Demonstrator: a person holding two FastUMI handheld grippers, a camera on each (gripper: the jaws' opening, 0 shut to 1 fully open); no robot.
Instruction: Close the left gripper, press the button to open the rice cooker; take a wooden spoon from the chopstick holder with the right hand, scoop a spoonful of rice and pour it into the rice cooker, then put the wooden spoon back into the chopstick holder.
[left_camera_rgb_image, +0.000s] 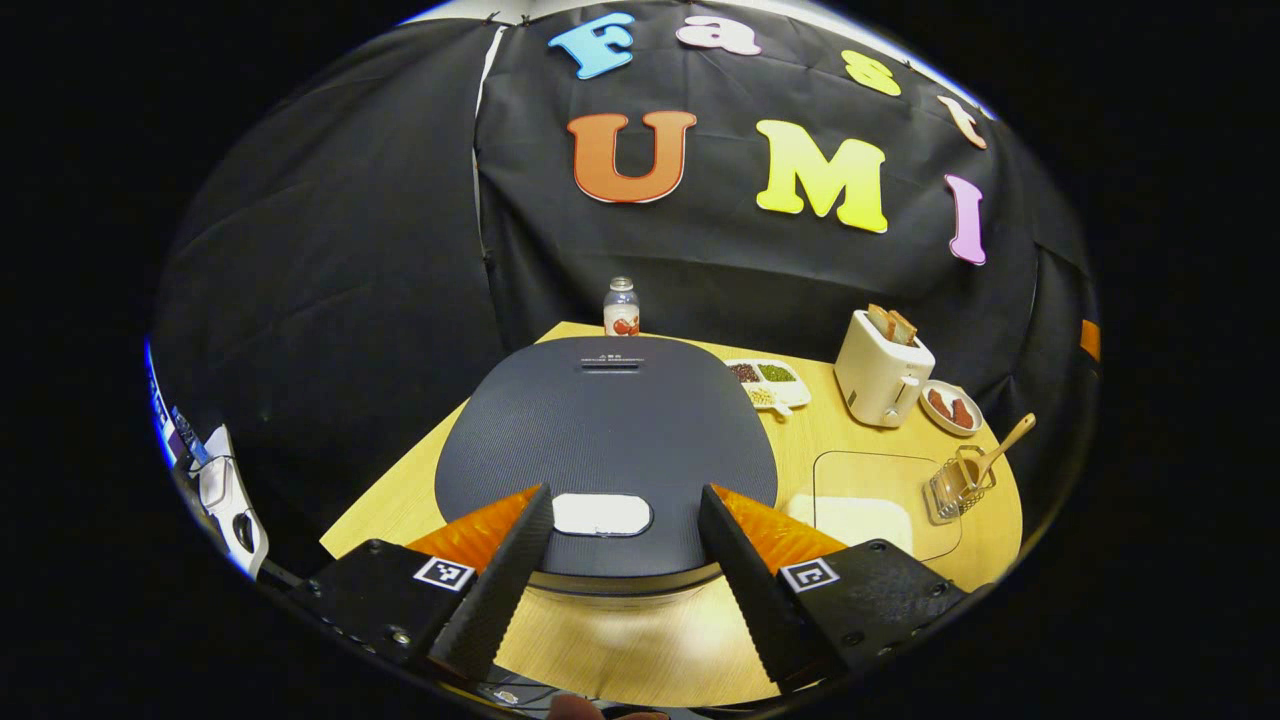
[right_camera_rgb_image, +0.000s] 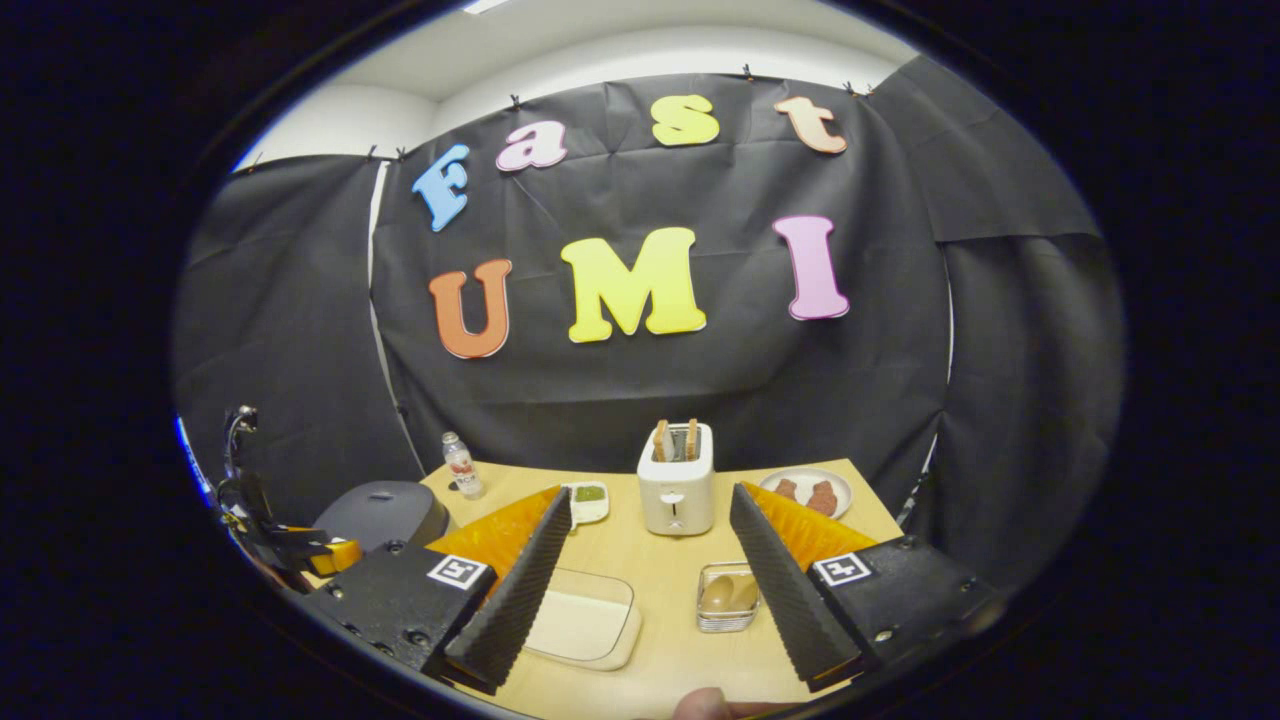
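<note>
The left hand-held gripper (left_camera_rgb_image: 625, 520) hangs over the closed rice cooker (left_camera_rgb_image: 607, 440), its fingers spread wide to either side of the pale button (left_camera_rgb_image: 601, 514) at the lid's front edge, touching nothing. The right hand-held gripper (right_camera_rgb_image: 650, 560) hovers above the desk (right_camera_rgb_image: 660, 640) with fingers likewise apart. The wooden spoon (left_camera_rgb_image: 1003, 446) stands in the wire chopstick holder (left_camera_rgb_image: 958, 484), beside the clear rice container (left_camera_rgb_image: 865, 500).
</note>
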